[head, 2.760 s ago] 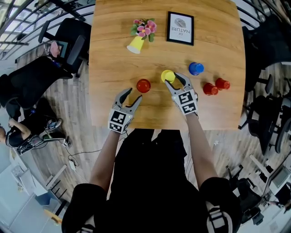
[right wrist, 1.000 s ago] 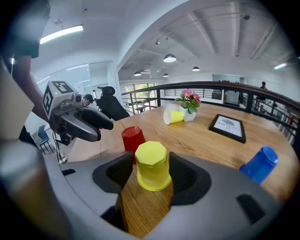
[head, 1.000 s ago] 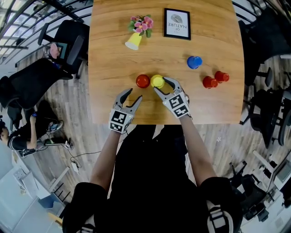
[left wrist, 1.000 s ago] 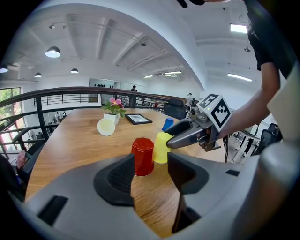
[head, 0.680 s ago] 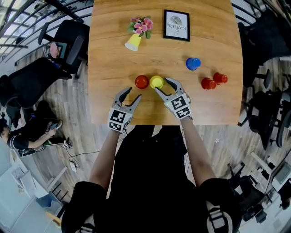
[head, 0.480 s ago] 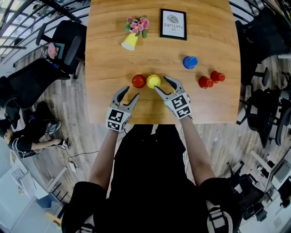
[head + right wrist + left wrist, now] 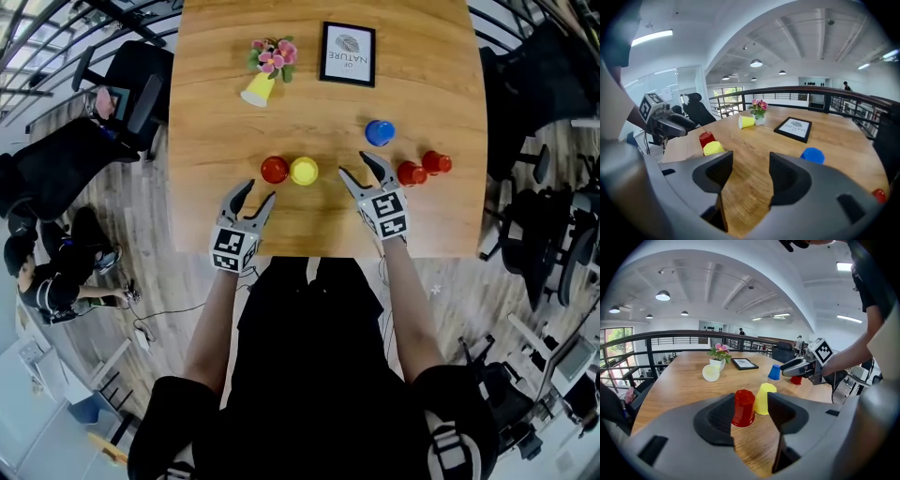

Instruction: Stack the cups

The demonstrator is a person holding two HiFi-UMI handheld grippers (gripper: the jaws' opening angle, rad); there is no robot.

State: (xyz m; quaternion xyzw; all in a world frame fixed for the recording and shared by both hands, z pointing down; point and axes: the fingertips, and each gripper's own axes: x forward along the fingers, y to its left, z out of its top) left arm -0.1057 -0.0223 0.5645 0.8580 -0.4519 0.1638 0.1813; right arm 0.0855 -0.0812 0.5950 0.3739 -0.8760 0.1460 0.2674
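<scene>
On the wooden table (image 7: 225,141), head view: a red cup (image 7: 275,170) and a yellow cup (image 7: 304,171) stand just beside each other near the front edge. A blue cup (image 7: 379,132) stands further right. Two more red cups (image 7: 411,172) sit close together toward the right edge. At the far side a pale yellow cup (image 7: 255,91) lies on its side against a pot of pink flowers (image 7: 270,54), with a black-framed print (image 7: 347,54) beside them.

View differences: only the head view shows both right-hand red cups whole. The right gripper view catches just one, at its right edge. The left gripper view shows one, partly behind the other gripper. The left gripper view shows that the red, yellow and blue cups are mouth-down, with faceted sides.

Writing: the print reads "OF NATURE" under a round grey emblem. It is legible in the head view only.

Left gripper (image 7: 256,192): jaws wide apart, holding nothing. The red cup shows through the gap, ahead of the tips and untouched.

Right gripper (image 7: 357,167): jaws wide apart, with bare wood between them, and empty. It sits between the yellow cup and the red pair, with the blue cup just beyond its tips.
</scene>
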